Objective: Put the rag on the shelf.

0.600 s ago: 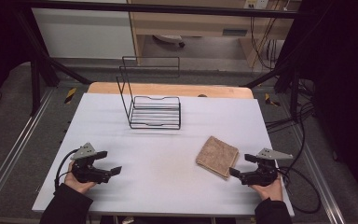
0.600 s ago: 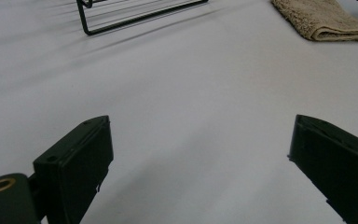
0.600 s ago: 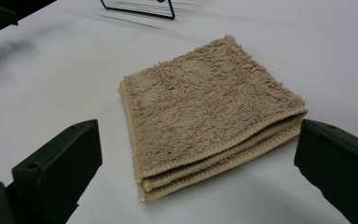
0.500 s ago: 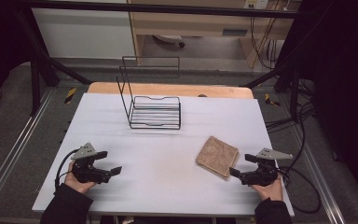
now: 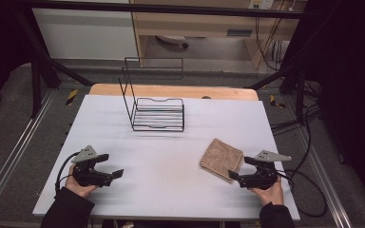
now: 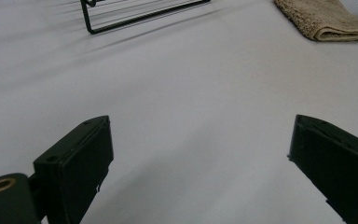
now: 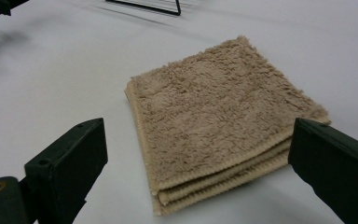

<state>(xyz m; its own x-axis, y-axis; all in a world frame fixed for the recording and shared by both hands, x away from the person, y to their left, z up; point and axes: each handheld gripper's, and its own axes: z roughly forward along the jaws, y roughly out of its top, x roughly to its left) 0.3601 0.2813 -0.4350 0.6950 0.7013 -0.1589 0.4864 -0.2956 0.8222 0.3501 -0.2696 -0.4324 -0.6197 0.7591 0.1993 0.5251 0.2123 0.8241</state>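
From the high view we see the white bench (image 5: 171, 142) with a black wire rack (image 5: 158, 110) standing near its far edge, a little left of centre. A folded tan towel (image 5: 222, 159) lies flat toward the near right corner. Our right gripper (image 5: 237, 170) sits just beside the towel's near right side, held in a hand (image 5: 268, 190) at the bench's near edge, jaws spread and gripping nothing. Over by the near left corner, our left gripper (image 5: 112, 166) rests in the other hand (image 5: 76, 185), well apart from the towel, jaws likewise spread with nothing in them.

Now the left gripper view: we look along two black jaws standing wide apart over bare white bench (image 6: 182, 116). The rack's base (image 6: 135, 14) shows at the top, and the towel's folded edge (image 6: 326, 21) at the top right.

On to the right gripper view: the towel (image 7: 219, 116) lies right ahead, folded in layers, its stacked edges facing us. The jaws stand wide on either side of it, not touching it. The rack's corner (image 7: 158, 7) peeks in at the top.
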